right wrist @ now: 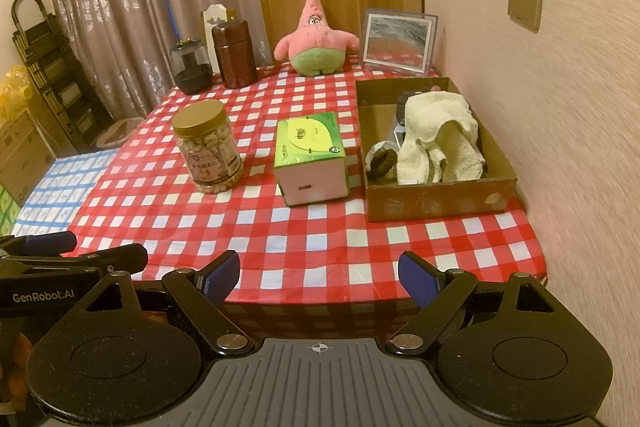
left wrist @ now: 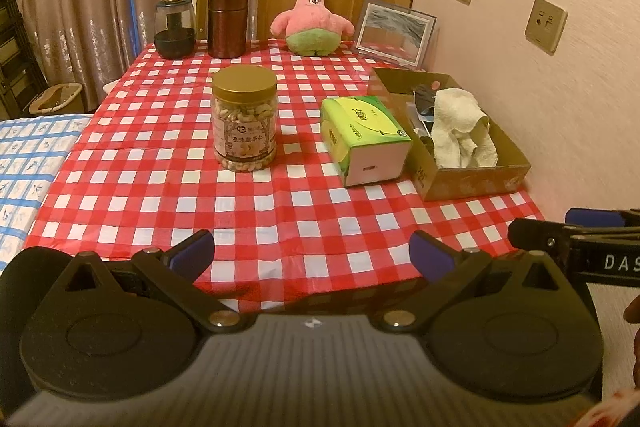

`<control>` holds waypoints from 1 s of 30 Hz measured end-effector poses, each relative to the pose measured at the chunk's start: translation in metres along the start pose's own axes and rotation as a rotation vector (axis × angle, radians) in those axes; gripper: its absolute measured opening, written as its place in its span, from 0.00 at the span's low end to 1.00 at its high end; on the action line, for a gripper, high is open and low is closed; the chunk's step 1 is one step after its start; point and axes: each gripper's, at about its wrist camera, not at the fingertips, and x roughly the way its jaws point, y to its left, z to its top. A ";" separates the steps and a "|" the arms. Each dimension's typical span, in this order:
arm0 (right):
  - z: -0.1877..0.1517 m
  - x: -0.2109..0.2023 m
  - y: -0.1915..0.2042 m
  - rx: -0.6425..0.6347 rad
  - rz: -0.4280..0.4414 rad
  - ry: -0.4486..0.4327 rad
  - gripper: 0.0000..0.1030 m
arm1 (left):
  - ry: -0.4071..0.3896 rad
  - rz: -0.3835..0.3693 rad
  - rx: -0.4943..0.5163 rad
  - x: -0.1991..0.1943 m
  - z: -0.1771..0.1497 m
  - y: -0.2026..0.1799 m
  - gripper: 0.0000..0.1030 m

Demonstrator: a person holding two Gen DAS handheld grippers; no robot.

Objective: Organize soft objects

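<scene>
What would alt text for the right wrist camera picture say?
An open gripper hovers at the near edge of a red checked table holding a nut jar, tissue box, pink plush starfish and a cardboard box containing a white towel.

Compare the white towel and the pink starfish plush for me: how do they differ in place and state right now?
The white towel lies crumpled inside the cardboard box by the wall; the pink starfish plush sits upright on the checkered tablecloth at the far edge, outside any container. The towel is plain and shapeless; the plush is a figure with green shorts. Both are soft, and neither is touched by a gripper.
</scene>
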 end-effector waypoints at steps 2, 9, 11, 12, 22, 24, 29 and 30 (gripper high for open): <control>0.000 0.000 0.000 -0.001 0.000 0.000 0.83 | 0.000 -0.001 0.001 0.001 0.000 -0.001 1.00; -0.002 0.001 -0.001 -0.001 0.000 0.003 0.83 | -0.001 -0.002 0.001 0.001 -0.001 -0.002 1.00; -0.002 0.001 -0.001 -0.001 0.001 0.003 0.83 | -0.001 -0.002 0.002 0.001 0.000 -0.001 1.00; -0.002 0.001 -0.001 -0.002 0.001 0.003 0.83 | -0.002 -0.002 0.002 0.001 -0.001 -0.002 1.00; -0.004 0.001 -0.001 0.000 -0.001 0.001 0.83 | 0.000 -0.003 0.002 0.000 0.000 -0.002 1.00; -0.004 0.001 -0.001 0.001 -0.002 0.001 0.83 | 0.000 -0.002 0.001 0.000 -0.001 -0.003 1.00; -0.004 0.001 -0.002 0.000 0.000 0.001 0.83 | -0.001 -0.002 0.002 0.000 0.000 -0.003 1.00; -0.005 0.001 -0.002 0.002 -0.001 0.000 0.83 | -0.001 -0.002 0.002 0.001 -0.001 -0.003 1.00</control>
